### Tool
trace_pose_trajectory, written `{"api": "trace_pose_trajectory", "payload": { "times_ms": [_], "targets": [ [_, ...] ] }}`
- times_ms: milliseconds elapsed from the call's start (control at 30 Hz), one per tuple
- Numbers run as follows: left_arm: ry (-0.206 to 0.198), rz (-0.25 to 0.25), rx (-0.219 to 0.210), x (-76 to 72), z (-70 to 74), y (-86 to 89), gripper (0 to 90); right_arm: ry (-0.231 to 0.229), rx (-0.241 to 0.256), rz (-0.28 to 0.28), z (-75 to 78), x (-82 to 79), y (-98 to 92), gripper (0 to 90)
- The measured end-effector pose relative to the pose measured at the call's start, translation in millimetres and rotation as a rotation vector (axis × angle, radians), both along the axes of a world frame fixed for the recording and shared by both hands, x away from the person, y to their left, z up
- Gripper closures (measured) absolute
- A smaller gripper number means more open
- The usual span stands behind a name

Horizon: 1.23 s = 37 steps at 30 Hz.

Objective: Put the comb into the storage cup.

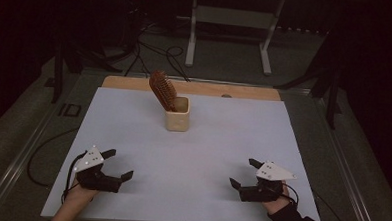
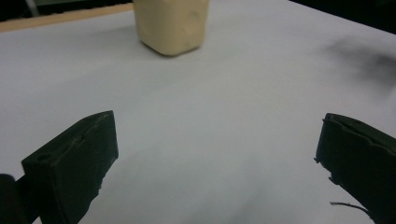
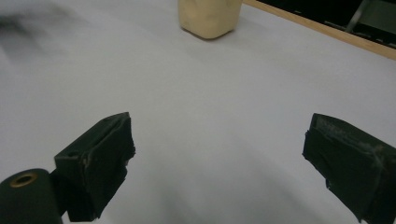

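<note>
A cream cup [image 1: 177,114] stands toward the table's [image 1: 207,151] far edge with a brown hairbrush [image 1: 163,90] leaning in it. Well short of the cup, the left gripper [image 1: 121,164] and right gripper [image 1: 240,173] rest wide open, holding nothing. Probably 1 should steady the cup while the other lifts the brush straight.

One cream cup [image 1: 177,115] and one brown hairbrush [image 1: 163,90] standing in it sit on a single white worktop [image 1: 192,155]. Two hand-held tools, left tool [image 1: 116,163] and right tool [image 1: 242,172], rest near its front edge.
</note>
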<state>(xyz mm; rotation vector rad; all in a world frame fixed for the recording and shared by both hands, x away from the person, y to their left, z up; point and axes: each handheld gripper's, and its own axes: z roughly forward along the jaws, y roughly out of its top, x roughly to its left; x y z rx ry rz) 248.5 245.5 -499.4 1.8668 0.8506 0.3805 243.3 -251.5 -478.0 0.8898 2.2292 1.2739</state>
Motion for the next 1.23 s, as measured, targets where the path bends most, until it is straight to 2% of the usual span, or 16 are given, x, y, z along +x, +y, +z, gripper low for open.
{"api": "trace_pose_trajectory", "payload": {
  "times_ms": [133,333,500,633,833,1167,1233],
  "targets": [
    [-0.001,0.006,0.037,-5.1,-6.6,1.8,0.0,0.002,0.004,-0.001,-0.5,0.2,-0.4,7.9],
    [0.003,0.011,0.059,-5.6,-11.1,12.1,0.0,0.004,0.0,0.01,-3.9,0.1,-2.2,7.9],
    [-0.02,0.05,0.087,-5.0,-12.6,17.8,0.0,0.002,-0.01,0.008,-8.0,1.7,-3.0,7.9],
    [-0.019,0.058,0.105,-6.5,-14.0,18.2,0.0,0.001,-0.014,0.005,-10.3,3.1,-2.8,7.9],
    [-0.02,0.051,0.1,-8.3,-14.7,18.0,0.0,-0.011,-0.01,0.004,-9.0,2.5,-3.9,7.9],
    [-0.02,0.044,0.101,-9.9,-14.3,16.9,0.0,-0.004,-0.016,0.011,-10.9,3.7,-2.7,7.9],
    [-0.021,0.041,0.09,-10.3,-13.8,16.9,0.0,-0.007,-0.021,0.01,-11.1,3.5,-2.4,7.9]
  ]
}}
